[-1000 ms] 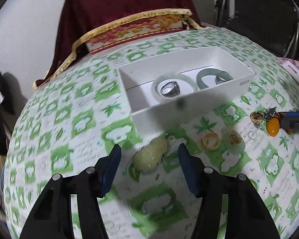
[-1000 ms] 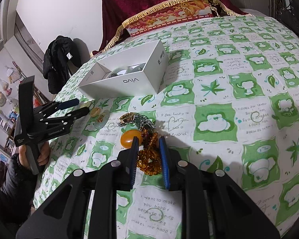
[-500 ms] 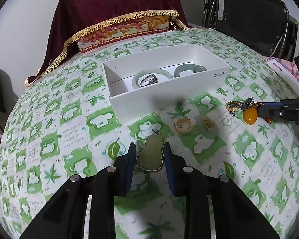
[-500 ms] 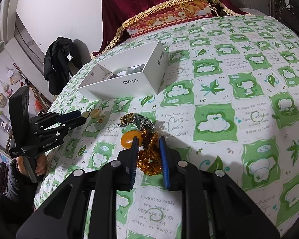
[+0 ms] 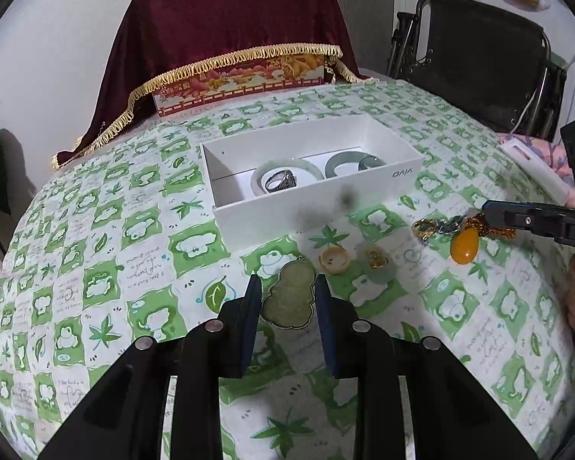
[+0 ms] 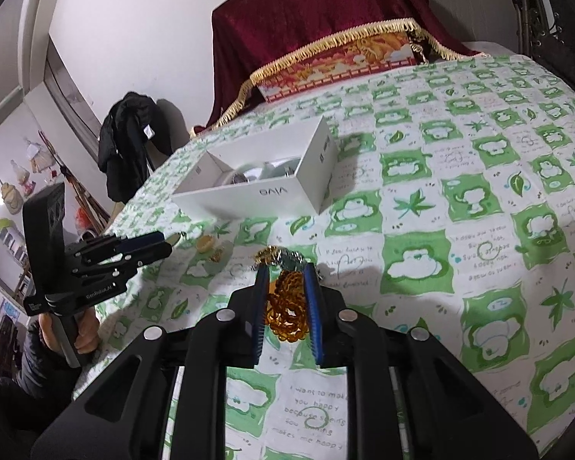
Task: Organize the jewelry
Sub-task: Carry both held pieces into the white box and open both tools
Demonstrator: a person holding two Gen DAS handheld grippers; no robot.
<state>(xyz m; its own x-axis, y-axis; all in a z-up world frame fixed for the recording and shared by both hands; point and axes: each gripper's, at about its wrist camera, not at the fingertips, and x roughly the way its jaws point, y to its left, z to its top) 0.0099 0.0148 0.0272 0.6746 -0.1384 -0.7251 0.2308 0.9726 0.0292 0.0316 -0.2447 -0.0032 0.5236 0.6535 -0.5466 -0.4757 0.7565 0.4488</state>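
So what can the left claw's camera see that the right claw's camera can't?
Only the left view shows the gourd-shaped jade pendant between the left claw's fingers, and the bangles lying flat in the box. Only the right view shows the amber bead string bunched between the right claw's fingers, and the person's hand holding the other claw. Both show the white box and the green checked tablecloth.

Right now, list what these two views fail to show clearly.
- Left wrist view: dark smudges blur the white box front wall; that wall cuts off the jade bangle and silver ring.
- Right wrist view: the box's near wall hides most of its contents; the right gripper fingers cover part of the amber bead strand.
- Left gripper: contact with the gourd pendant unclear.
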